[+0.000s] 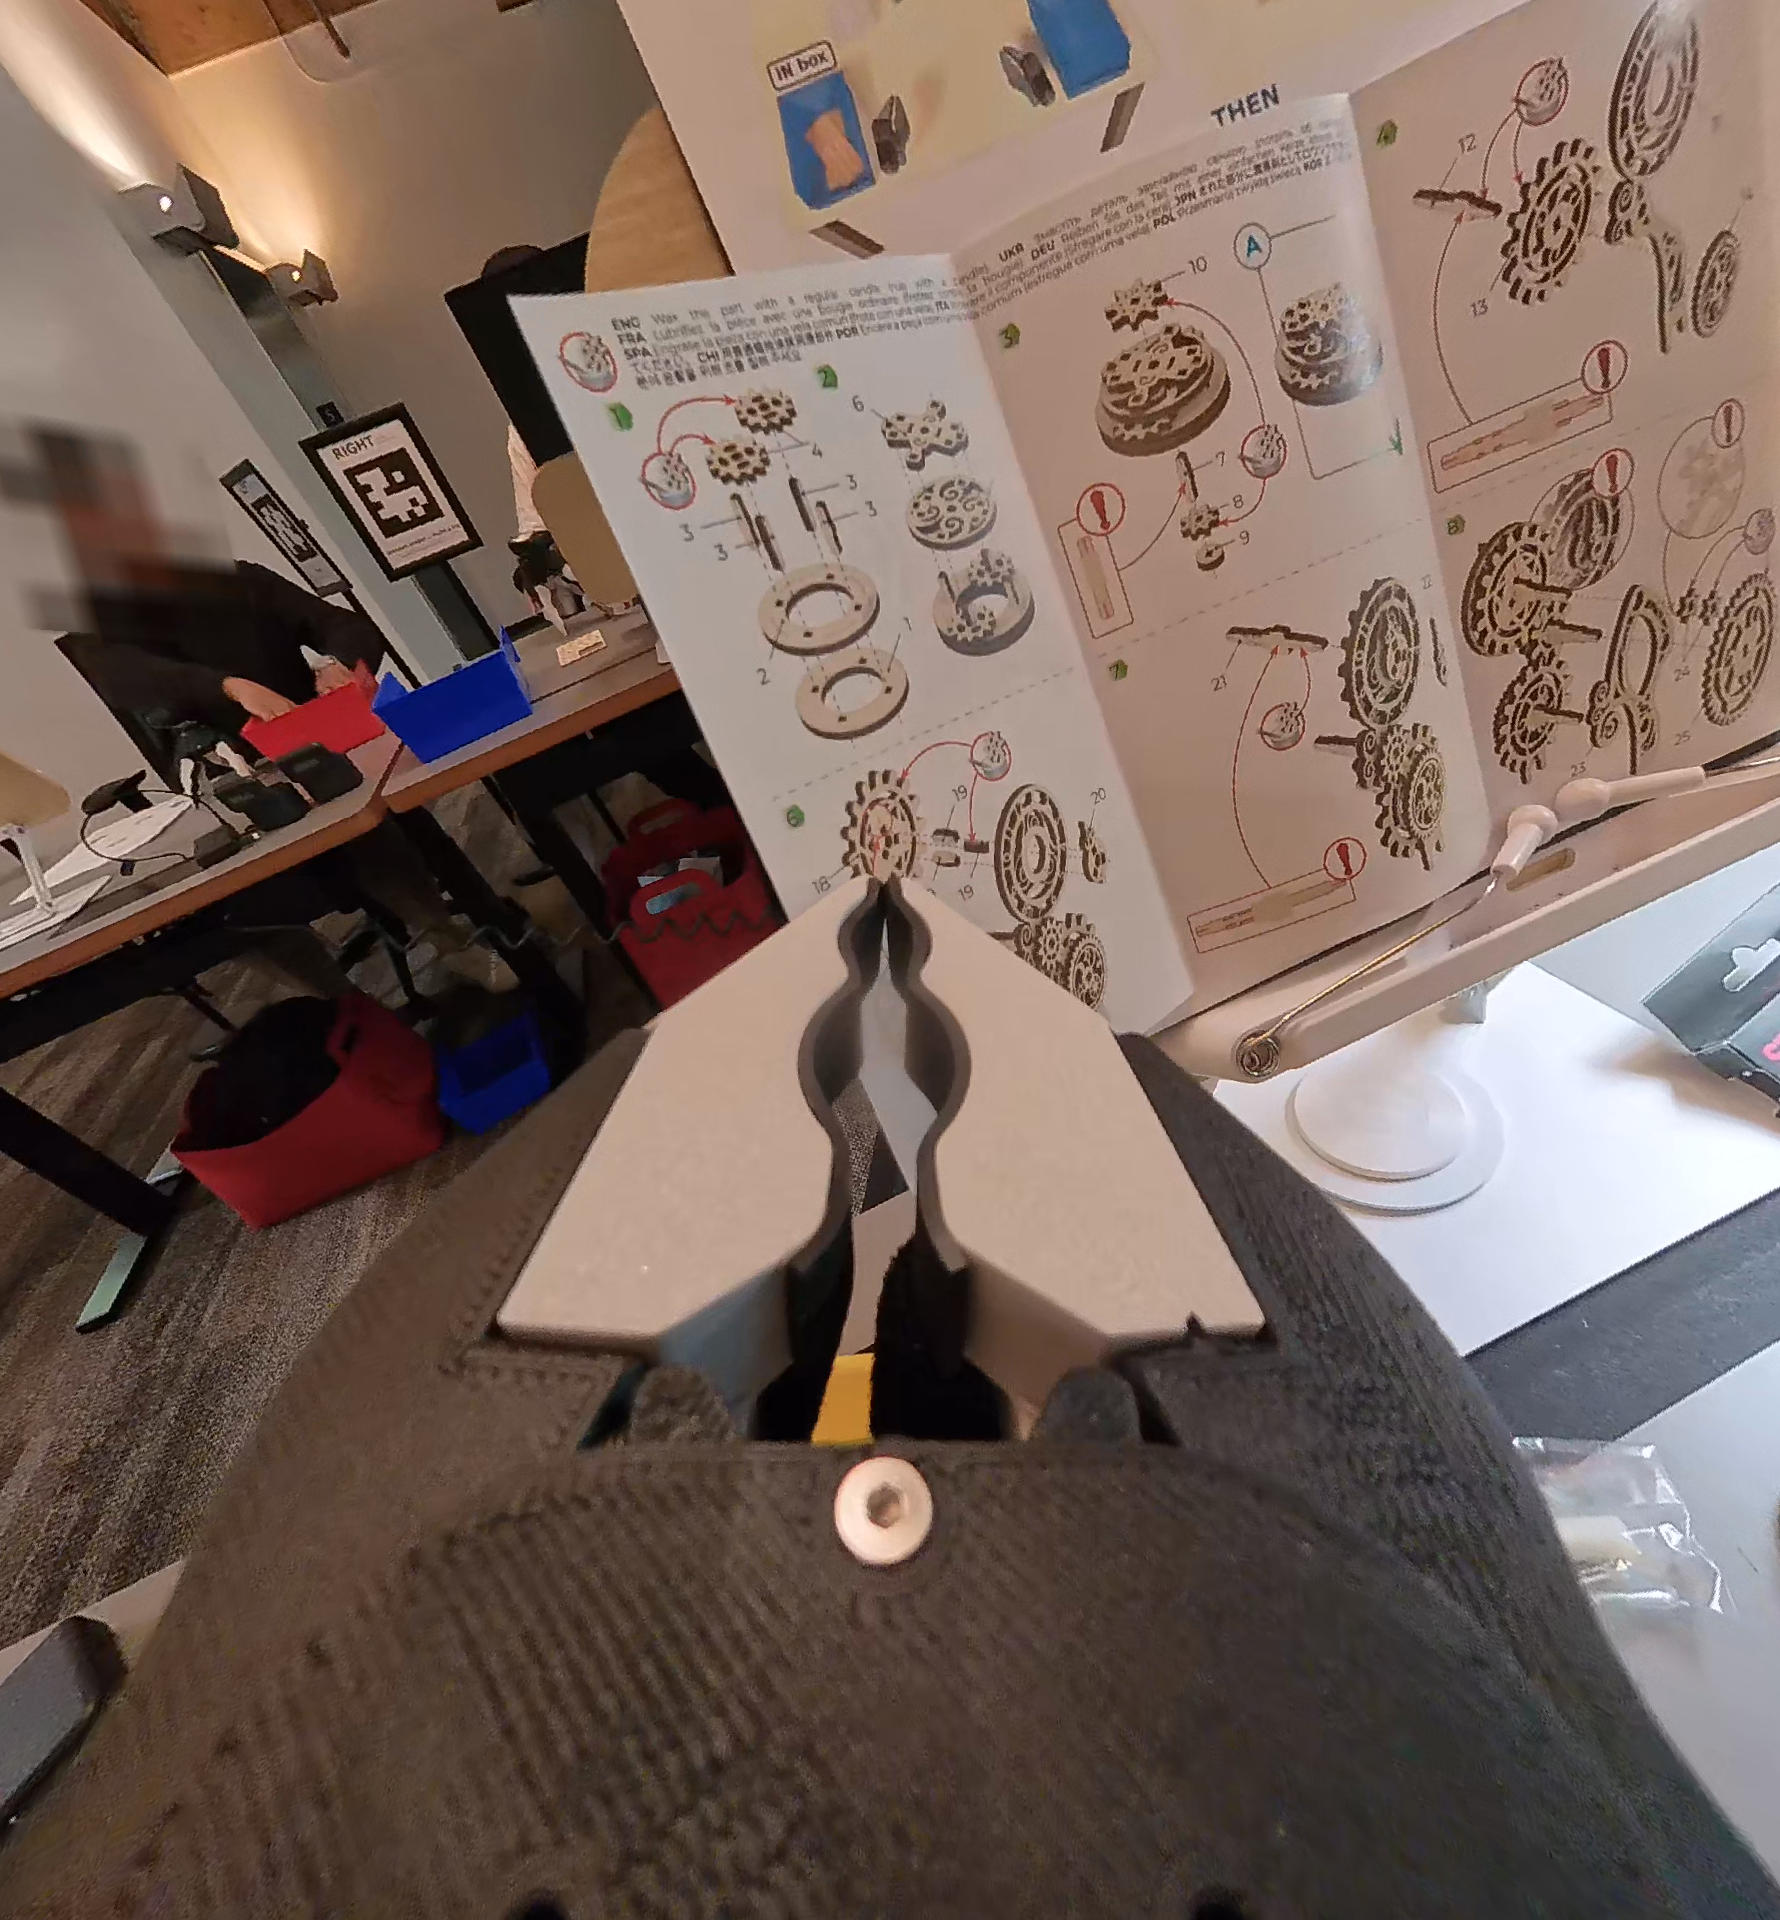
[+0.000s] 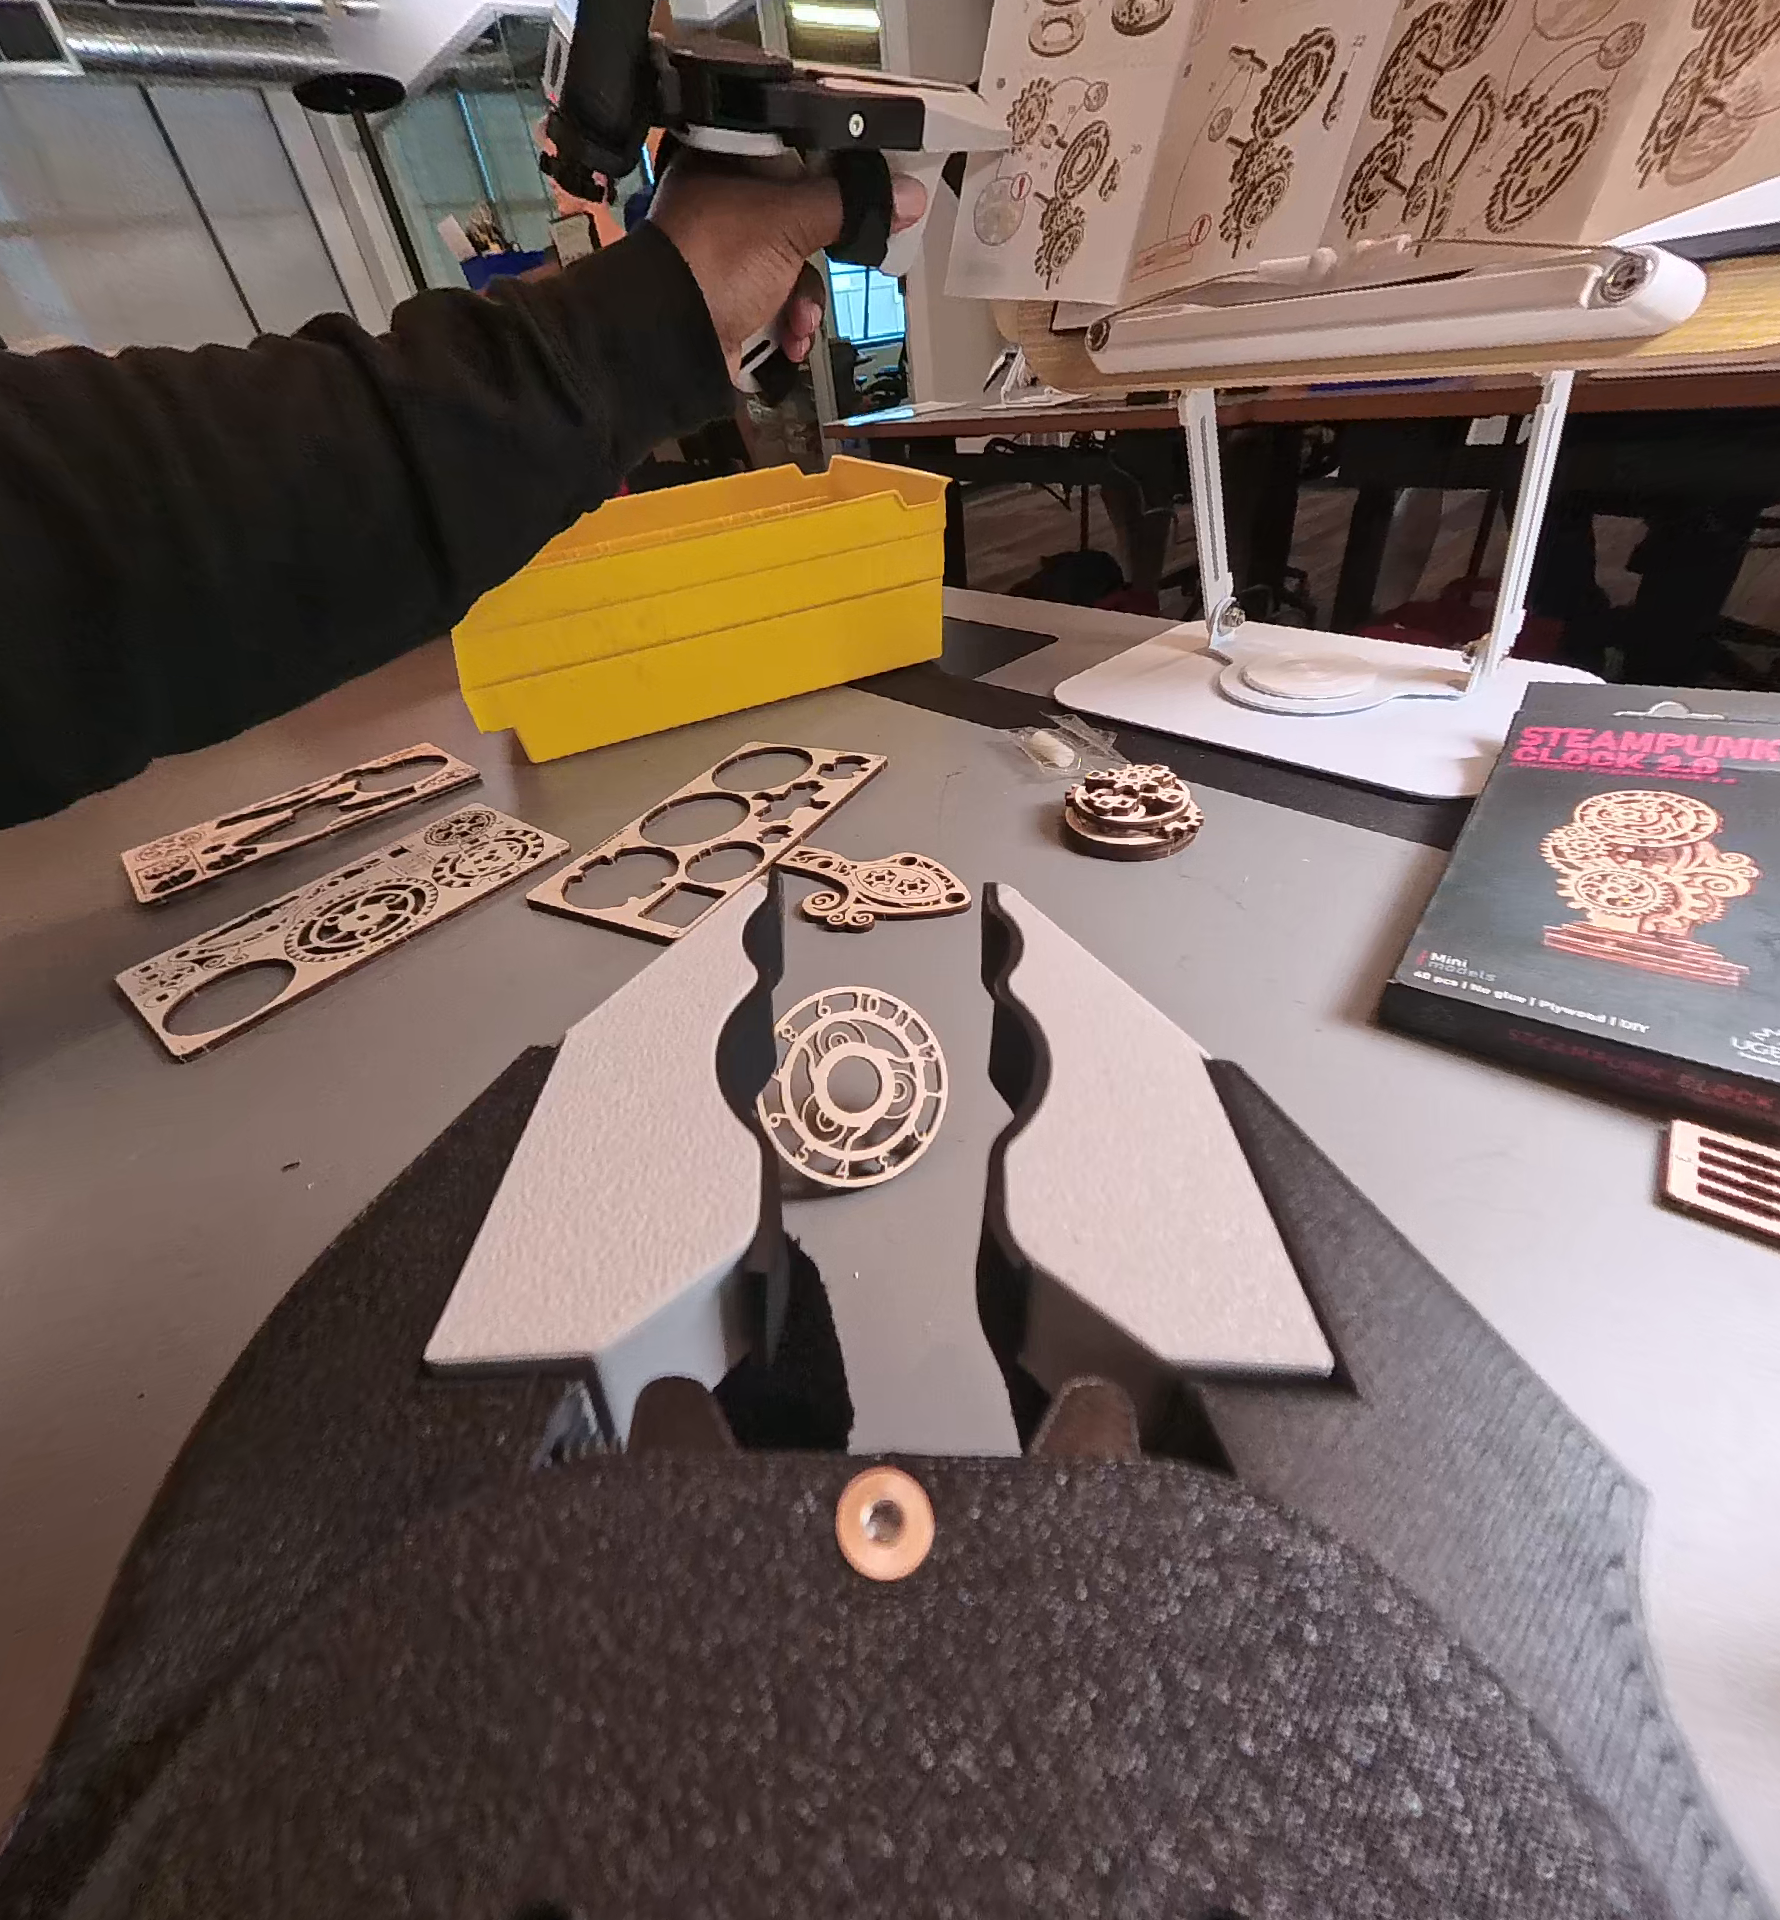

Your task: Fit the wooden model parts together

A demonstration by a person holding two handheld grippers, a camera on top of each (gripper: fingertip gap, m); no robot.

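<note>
My right gripper (image 2: 881,899) is open and low over the grey table (image 2: 1229,1039). A round wooden clock dial (image 2: 850,1086) lies flat on the table between its fingers, touching neither. A curled wooden ornament piece (image 2: 881,881) lies just past the fingertips. A small stacked gear assembly (image 2: 1133,810) stands farther right. My left gripper (image 1: 881,883) is shut and raised, its tips against the lower left page of the open instruction booklet (image 1: 969,582). I cannot tell whether it pinches the page. It shows in the right wrist view (image 2: 969,125), held by a hand.
Three plywood part sheets (image 2: 340,925) (image 2: 299,821) (image 2: 704,842) lie to the left. A yellow bin (image 2: 699,613) stands behind them. The white booklet stand (image 2: 1281,686), the dark kit box (image 2: 1634,894), a slatted wooden piece (image 2: 1748,1184) and a small plastic bag (image 2: 1057,748) are on the right. My hands' fingertips stand some 40 cm from each other. From the right gripper's tips to the small stacked gear assembly (image 2: 1133,810) is close to 20 cm.
</note>
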